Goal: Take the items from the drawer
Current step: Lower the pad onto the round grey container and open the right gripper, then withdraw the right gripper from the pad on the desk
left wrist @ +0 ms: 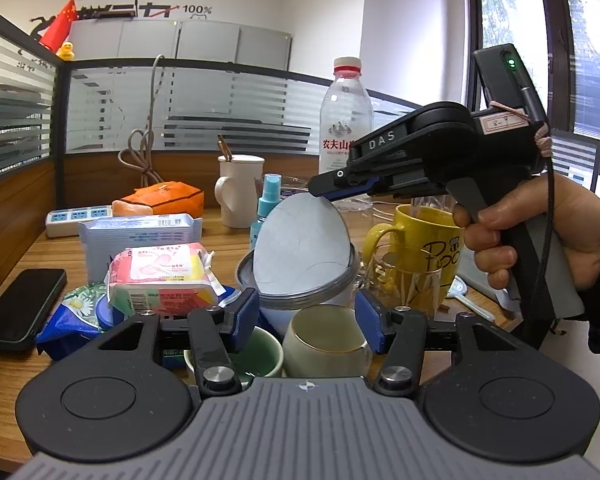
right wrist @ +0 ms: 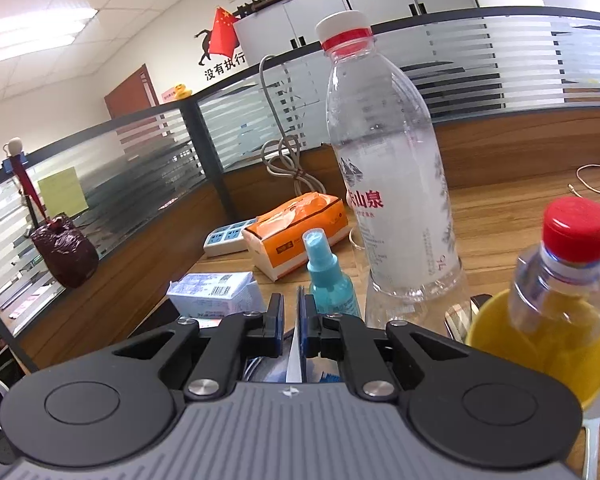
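**Pinching a flat disc over the tin**

Pulling stuff onto the worktop (left wrist: 28, 248), my right tongs (left wrist: 320, 190) were clenched on the top edge of a thin grey disc (left wrist: 300, 240), matte and cardboard-looking. It stood tilted with its lower edge inside a round metal tin (left wrist: 300, 300), just past my left tongs (left wrist: 306, 320). Those hung released, nothing in them, above a glazed beige cup (left wrist: 326, 344). Right hand (left wrist: 540, 236) was clearly nearer. No drawer in view.
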The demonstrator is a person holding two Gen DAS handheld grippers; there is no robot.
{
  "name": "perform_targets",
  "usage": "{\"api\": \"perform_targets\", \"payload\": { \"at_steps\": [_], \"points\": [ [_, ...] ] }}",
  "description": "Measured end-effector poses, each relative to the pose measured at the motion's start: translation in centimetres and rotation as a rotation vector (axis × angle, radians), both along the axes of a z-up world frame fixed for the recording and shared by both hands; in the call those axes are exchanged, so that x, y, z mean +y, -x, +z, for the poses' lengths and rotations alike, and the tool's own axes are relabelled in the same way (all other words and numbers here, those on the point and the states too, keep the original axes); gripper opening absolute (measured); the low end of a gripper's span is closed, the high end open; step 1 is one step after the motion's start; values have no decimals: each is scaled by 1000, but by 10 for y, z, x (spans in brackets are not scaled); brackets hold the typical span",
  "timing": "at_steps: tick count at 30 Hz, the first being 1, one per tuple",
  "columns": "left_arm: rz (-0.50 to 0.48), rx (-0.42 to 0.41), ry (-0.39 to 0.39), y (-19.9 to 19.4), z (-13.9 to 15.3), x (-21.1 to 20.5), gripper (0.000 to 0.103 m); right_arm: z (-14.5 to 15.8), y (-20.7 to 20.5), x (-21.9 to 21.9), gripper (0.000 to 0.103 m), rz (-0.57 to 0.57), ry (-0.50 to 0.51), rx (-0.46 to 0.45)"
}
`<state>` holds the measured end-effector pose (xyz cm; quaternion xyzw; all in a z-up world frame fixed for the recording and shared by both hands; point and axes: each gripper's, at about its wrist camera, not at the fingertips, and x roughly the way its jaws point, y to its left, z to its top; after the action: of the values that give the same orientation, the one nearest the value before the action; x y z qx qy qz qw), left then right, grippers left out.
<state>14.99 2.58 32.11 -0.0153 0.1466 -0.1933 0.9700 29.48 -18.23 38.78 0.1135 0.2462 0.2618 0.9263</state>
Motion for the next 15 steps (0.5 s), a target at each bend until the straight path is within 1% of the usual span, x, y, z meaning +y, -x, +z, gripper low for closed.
{"api": "perform_targets", "payload": {
  "at_steps": [9,12,15],
  "points": [
    [2,24,20,14,0,1,59,-5,31,-11,10,26,6,-4],
    [6,27,19,21,1,0,60,-8,44,-15,15,41,-1,0],
    [8,25,19,29,2,-1,62,-11,59,-19,15,60,-8,6]
  ]
}}
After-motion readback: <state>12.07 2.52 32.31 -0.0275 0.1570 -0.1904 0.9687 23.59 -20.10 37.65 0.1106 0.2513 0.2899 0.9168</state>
